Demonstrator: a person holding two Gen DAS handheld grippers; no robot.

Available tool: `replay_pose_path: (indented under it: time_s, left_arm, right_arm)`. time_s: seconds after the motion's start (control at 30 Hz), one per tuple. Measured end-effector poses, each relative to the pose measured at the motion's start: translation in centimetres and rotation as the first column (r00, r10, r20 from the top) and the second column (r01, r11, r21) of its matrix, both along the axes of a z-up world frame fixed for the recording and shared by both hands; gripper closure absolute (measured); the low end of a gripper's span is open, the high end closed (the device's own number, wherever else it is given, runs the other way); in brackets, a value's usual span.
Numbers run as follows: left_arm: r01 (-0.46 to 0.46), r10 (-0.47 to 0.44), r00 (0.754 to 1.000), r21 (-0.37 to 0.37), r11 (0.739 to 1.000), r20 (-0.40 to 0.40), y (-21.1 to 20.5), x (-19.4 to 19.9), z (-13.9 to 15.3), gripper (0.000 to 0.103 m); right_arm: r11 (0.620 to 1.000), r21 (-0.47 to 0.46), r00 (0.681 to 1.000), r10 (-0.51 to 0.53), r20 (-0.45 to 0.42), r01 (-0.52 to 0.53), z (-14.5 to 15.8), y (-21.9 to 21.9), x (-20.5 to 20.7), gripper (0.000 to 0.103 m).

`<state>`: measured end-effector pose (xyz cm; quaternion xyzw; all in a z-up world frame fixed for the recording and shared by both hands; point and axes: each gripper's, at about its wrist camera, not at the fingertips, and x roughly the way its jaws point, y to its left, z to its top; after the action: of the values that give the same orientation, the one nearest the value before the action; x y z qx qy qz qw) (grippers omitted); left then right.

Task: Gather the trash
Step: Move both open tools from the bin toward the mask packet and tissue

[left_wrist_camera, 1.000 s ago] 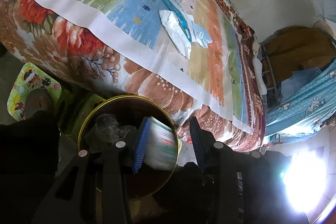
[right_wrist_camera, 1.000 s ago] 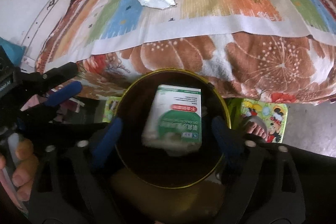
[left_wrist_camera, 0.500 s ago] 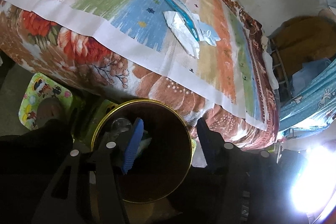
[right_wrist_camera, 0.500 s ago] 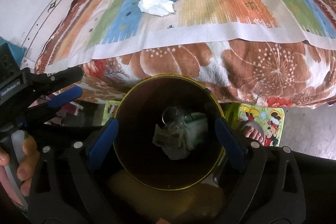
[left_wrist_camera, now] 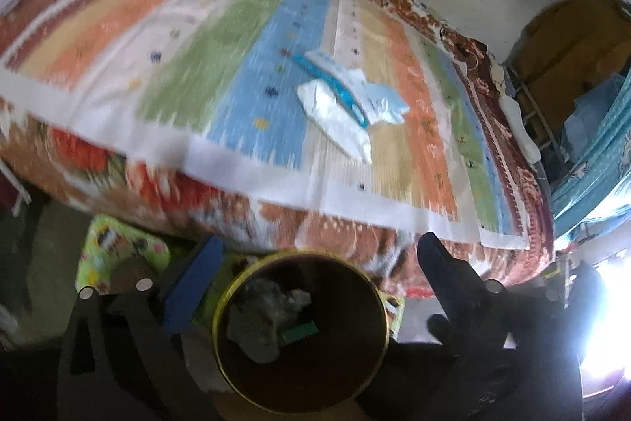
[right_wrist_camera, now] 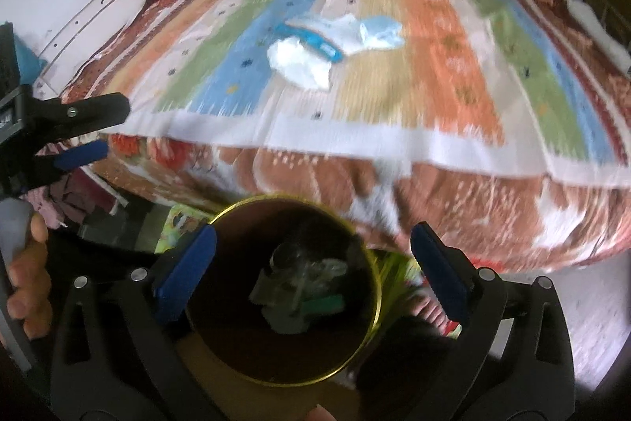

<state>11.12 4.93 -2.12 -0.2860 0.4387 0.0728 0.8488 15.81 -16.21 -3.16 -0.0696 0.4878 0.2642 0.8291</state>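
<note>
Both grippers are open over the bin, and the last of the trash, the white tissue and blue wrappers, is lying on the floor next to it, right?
Not on the floor. The tissue and wrappers lie on the bed's striped cover, as the right wrist view shows. The rest holds: both grippers are open above the bin.

both wrist views look steeply down, close over the bin [left_wrist_camera: 301,334], sharing the bed [right_wrist_camera: 394,73] beyond

A home bedroom: a bed [left_wrist_camera: 276,38] under a striped cover and floral blanket [right_wrist_camera: 473,200] lies beyond the claws, with a child's cartoon floor mat [left_wrist_camera: 118,247] beside it.
</note>
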Motion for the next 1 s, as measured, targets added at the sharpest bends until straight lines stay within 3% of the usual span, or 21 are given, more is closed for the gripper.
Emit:
replay_pose_path:
  time_s: [0.3,0.5,0.6,0.83,1.0]
  left_arm:
    - [-0.034,0.033,0.999,0.064,0.997,0.014,2.4,4.3,1.4,0.006]
    - [-0.032,0.032,0.999,-0.018,0.999,0.005,4.4,7.5,0.8,0.006]
    - [-0.041,0.041,0.999,0.029,0.999,0.004,5.2,9.2,0.7,0.006]
    - [0.027,-0.027,1.0,-0.043,0.999,-0.003,6.1,12.9,-1.1,0.006]
    - [0.004,-0.004,1.0,-0.002,1.0,0.027,6.7,14.2,-1.4,0.006]
  right_arm:
    - [1.0,-0.01,0.997,0.029,0.064,-0.029,1.7,1.5,3.2,0.009]
    - [0.998,-0.049,0.994,0.044,0.101,-0.04,2.2,2.6,5.1,0.009]
    - [0.996,-0.064,0.988,0.064,0.14,-0.055,2.7,3.1,5.4,0.009]
    - [0.994,-0.063,0.986,0.102,0.13,-0.094,2.3,4.5,7.2,0.009]
    - [0.991,-0.073,0.984,0.118,0.131,-0.109,1.9,5.7,8.5,0.009]
